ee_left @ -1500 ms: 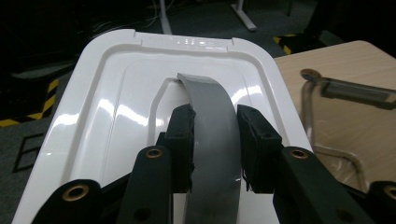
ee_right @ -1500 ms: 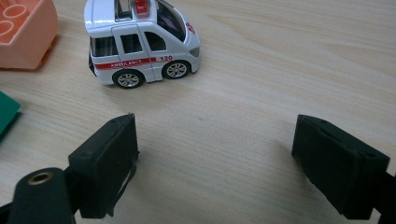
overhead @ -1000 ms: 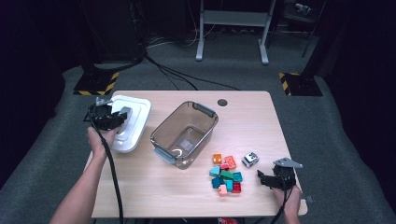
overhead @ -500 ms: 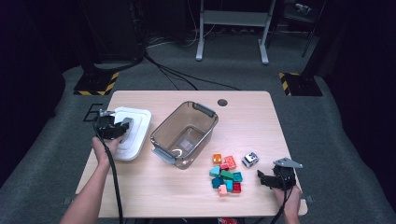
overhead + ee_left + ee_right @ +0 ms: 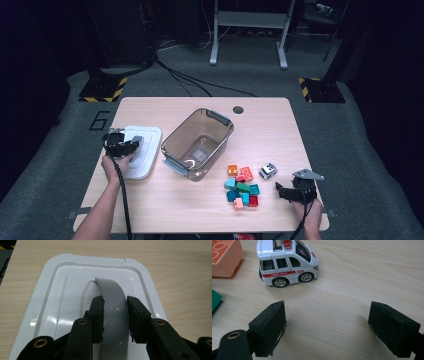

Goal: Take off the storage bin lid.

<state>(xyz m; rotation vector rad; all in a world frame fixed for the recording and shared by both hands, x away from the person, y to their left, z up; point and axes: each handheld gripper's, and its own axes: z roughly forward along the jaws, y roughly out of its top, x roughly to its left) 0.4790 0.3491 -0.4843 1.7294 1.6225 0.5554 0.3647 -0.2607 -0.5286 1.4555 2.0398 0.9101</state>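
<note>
**Lid held by its grey handle at the desk's left edge**

Lid, white plastic, lies flat on the desk, just left of the clear bin it appears to belong to. The left gripper has its fingers clenched on the arched grey handle at the lid's middle. I judge the lid light and stiff, with a glossy, slippery face; the raised handle is the natural place to hold it, since the flat rim gives little purchase. The handle strap looks thin and may flex under load.

The right gripper rests near the desk's right corner, fingers released and spread over bare wood, close to a toy ambulance and the coloured blocks.

The lid's near edge is cut off behind the fingers, and its underside and latches cannot be made out.
</note>
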